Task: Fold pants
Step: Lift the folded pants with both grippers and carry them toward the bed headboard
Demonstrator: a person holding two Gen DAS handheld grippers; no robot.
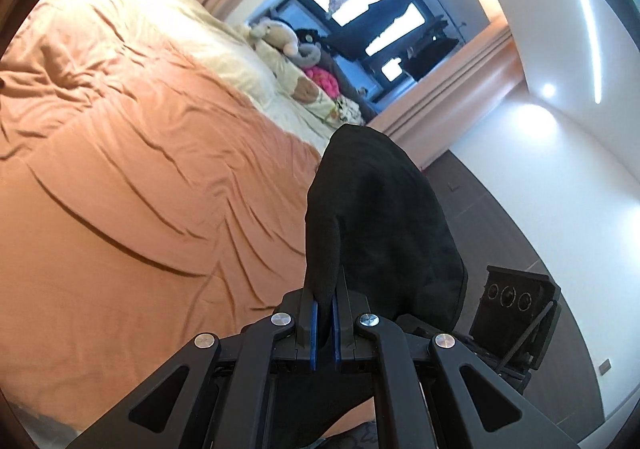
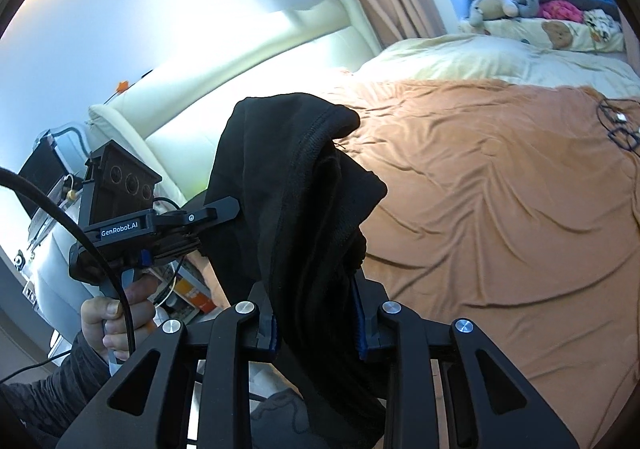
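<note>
I judge I am at the start: both claws hold the black pants (image 2: pixel 296 185) up in the air over the orange bedspread (image 2: pixel 500 209), nothing folded yet. My left claw (image 1: pixel 325 309) is clenched on a thin edge, my right claw (image 2: pixel 316 333) grasps a thick bunch. Next they need spreading flat on the bed; the fabric hangs limp and crumpled.

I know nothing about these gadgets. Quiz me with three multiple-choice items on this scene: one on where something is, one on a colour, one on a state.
1. Where are the soft toys?
A. far side of the bed, by the window
B. on the floor
C. in a gripper

2. What colour is the blanket?
A. green
B. orange
C. grey

3. How are the pants now?
A. folded flat on the bed
B. lifted, clamped by the left gripper and right gripper
C. on a hanger

Answers: 1 A, they lie below the window; 2 B, orange cloth covers the bed; 3 B, black cloth sits between both pairs of fingers.
</note>
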